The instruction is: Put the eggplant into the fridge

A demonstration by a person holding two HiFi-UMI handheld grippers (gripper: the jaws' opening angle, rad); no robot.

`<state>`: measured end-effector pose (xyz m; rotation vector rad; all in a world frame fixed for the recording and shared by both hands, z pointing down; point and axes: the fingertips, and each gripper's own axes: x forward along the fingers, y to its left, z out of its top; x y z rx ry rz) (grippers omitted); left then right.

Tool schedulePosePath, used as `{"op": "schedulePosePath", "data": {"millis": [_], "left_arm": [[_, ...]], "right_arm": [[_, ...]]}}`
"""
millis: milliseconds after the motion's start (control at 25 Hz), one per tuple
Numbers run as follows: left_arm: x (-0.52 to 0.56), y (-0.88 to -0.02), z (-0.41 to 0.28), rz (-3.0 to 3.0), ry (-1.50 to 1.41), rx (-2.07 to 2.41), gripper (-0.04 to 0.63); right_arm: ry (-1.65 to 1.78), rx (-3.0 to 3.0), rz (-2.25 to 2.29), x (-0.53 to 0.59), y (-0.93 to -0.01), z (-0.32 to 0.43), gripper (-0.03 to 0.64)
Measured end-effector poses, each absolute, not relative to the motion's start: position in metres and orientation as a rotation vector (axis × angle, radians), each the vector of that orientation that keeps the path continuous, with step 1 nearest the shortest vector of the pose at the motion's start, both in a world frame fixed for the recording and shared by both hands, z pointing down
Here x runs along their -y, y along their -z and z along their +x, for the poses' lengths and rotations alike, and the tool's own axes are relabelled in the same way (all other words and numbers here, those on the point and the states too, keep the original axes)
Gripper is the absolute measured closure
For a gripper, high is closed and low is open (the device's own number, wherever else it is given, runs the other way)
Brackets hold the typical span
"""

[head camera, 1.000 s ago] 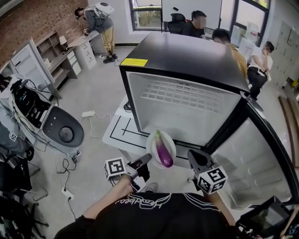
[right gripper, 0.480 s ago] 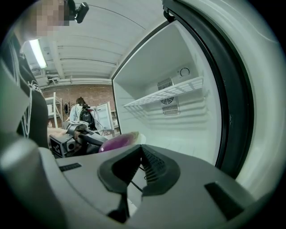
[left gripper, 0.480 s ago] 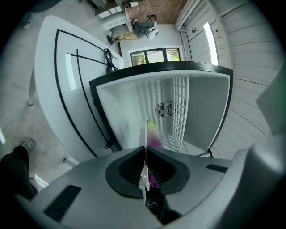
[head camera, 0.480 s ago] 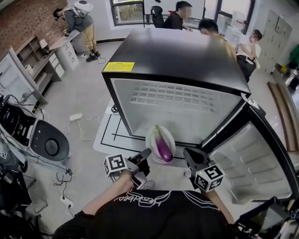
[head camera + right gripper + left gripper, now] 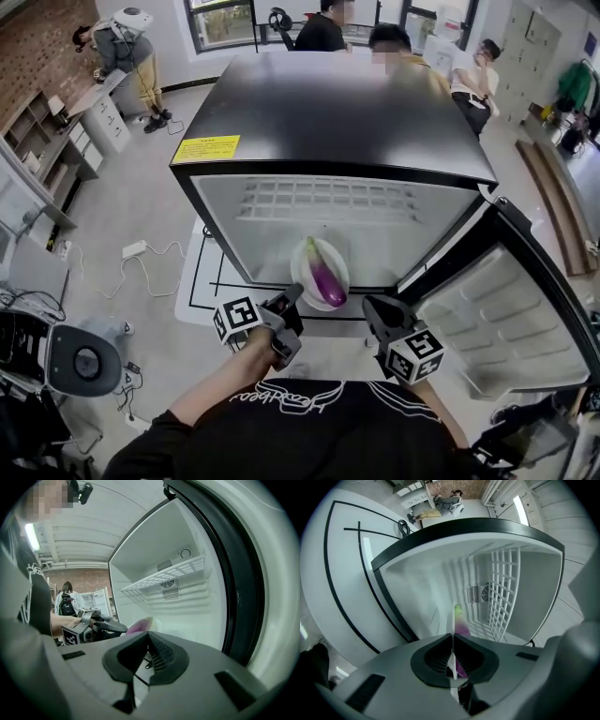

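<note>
The purple eggplant with a green stem lies on a round white plate held in the air at the mouth of the open fridge; whether it has crossed the threshold cannot be told. In the head view its long axis runs roughly front to back. The green stem end points into the fridge and the rounded purple end points back toward the person, angled slightly to their right. In the left gripper view the eggplant shows just beyond the jaws, stem end farthest away.

The left gripper grips the near rim of the plate. Its own view shows the jaws closed tight on the thin white edge of the plate, seen edge-on. The right gripper hangs just right of the plate, not touching it. In its view the jaw tips meet with nothing between them.

The black-topped fridge with a white interior stands open. A white wire shelf sits high inside, and its door is swung out to the person's right. A yellow rectangular label sits at the front left corner of the top; its print is too small to read. White script runs across the person's black shirt, and it is not legible either.
</note>
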<state>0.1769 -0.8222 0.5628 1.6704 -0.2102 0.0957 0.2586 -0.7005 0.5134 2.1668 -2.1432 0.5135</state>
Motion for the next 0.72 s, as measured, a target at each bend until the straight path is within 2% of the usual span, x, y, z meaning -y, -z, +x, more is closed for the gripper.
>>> {"op": "schedulePosePath", "data": {"millis": [720], "left_arm": [[0.867, -0.612, 0.238, 1.703, -0.216, 0.340, 0.574]], "right_arm": [[-0.534, 2.057, 2.245, 0.725, -0.527, 0.264, 0.611]]}}
